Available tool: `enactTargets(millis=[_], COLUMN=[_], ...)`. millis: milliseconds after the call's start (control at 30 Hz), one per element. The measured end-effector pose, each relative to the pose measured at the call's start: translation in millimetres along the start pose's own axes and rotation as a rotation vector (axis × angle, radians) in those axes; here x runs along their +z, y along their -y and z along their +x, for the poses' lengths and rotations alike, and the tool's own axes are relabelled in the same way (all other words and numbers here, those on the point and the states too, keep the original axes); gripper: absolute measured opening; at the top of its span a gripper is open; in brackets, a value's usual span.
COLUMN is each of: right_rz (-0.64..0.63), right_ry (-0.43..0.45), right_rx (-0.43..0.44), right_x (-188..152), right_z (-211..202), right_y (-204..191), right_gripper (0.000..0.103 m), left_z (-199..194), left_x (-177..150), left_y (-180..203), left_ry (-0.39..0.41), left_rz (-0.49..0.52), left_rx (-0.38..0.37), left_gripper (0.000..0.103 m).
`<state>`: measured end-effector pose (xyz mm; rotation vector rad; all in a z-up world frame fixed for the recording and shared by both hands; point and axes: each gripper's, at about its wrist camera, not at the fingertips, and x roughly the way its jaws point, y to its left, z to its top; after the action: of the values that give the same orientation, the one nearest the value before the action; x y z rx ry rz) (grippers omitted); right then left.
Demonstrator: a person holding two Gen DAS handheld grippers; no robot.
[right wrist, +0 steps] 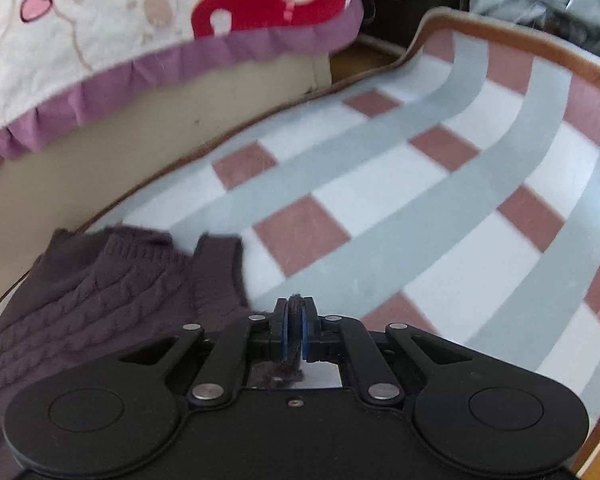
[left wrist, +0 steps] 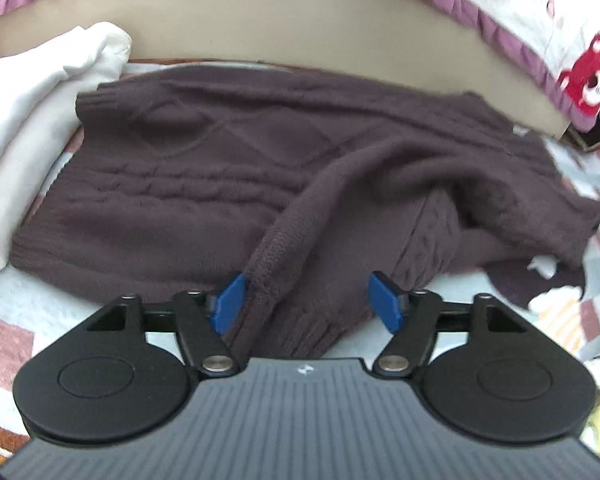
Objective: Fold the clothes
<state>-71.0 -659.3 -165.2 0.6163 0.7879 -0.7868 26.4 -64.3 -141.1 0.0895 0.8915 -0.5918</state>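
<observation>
Left fingers: apart, straddling sweater sleeve.
Right fingers: clamped on knit.
Next: close your left fingers, fold.

Left gripper tips forward and down, jaws spread wide, one blue pad at nine o'clock and the other at three, neither pressing on anything. Right gripper pitches down too, jaws pinched tight together on a thin tuft of dark knit.
</observation>
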Motion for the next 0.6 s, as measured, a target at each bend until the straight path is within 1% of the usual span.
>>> enactTargets(millis=[100,167,267,300,367,400,433,467,500,567,600], right_rz=[-0.011,0.015,0.051,0.049,0.039,0.037,0.043,0.048,0.053,0.064,0.056], right_ry=[-0.018,-0.035,-0.045,-0.048,-0.050,-0.053,-0.055,-0.057,-0.060,-0.065,-0.064], right_rx=[-0.017,-0.018,-0.013,-0.014,-0.021,-0.023,-0.023,-0.023,-0.022,-0.022,-0.027], right_x=[0,-3,-2,-2,-1,-1,-1,-1,-1,0,-1], right_z=[5,7,8,7,13,13,14,14,15,16,16], right_y=[-1,3,10,10,7,7,7,8,9,11,10], right_gripper=[0.006,0.006,0.006,0.006,0.006,0.006,0.006,0.006,0.006,0.006,0.006], left_z=[8,13,23,26,33,34,32,26,19,5,-7], left_x=[-2,0,2,2,2,1,-1,1,3,8,14], left_y=[2,-1,-4,-5,-7,-7,-7,-4,0,6,6], left_ry=[0.000,0.001,-0.012,-0.025,-0.049,-0.045,-0.022,-0.003,0.017,0.057,0.092], left_rz=[0.001,-0.010,-0.033,-0.047,-0.072,-0.076,-0.069,-0.045,-0.021,0.027,0.035], left_rx=[0.040,0.055,0.044,0.039,0.017,-0.011,-0.031,-0.039,-0.046,-0.062,-0.065], left_gripper=[0.083,0.084,0.087,0.090,0.090,0.085,0.054,0.032,0.016,0.016,0.015])
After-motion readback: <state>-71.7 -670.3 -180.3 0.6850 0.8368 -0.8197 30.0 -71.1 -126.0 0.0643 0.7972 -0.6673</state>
